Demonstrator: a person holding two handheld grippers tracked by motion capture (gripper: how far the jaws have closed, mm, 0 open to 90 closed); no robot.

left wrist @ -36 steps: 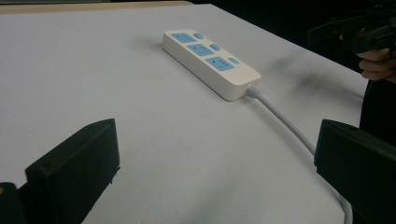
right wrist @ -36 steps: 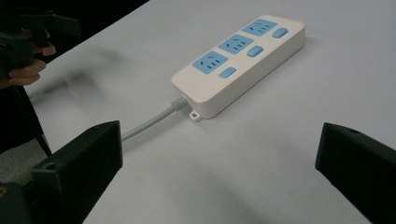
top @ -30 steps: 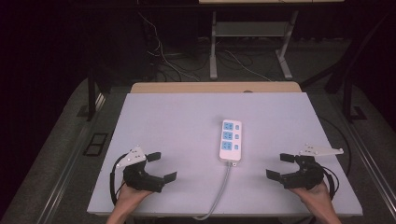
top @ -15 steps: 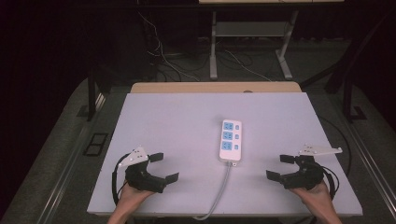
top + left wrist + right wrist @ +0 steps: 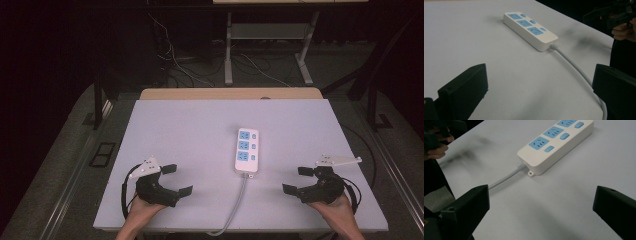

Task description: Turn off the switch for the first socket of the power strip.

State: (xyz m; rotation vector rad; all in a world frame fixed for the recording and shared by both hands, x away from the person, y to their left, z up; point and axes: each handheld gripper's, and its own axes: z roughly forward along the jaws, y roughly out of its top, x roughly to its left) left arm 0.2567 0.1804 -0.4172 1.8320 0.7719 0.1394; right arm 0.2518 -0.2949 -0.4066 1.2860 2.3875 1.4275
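White power strip (image 5: 247,150) lay flat on the pale table (image 5: 190,130), one strip in all, between the two grippers and a little beyond both. It carried three blue sockets in a row and three small blue buttons beside them, one per socket. One grey cord (image 5: 236,202) left its near end and ran back toward the person's edge of the table, passing between the grippers.

Left gripper (image 5: 176,180) sat near the table's front edge, jaws spread wide, nothing between them. Strip was ahead of it and off to its right, well apart. In the left gripper view the strip (image 5: 529,29) lay beyond the jaws, angled away, and the cord (image 5: 576,70) ran down toward the right-hand jaw; whether cord and jaw touched could not be told.

Right gripper (image 5: 299,180) sat near the front edge on the other side, jaws likewise spread, empty. Strip was ahead and to its left, apart from it. In the right gripper view the strip (image 5: 556,142) lay past the jaws, cord end nearest, and the cord (image 5: 506,178) slanted down to the left-hand jaw.

Two hands counted, one on each gripper. One grey three-cornered plate rode atop each gripper, two in total.
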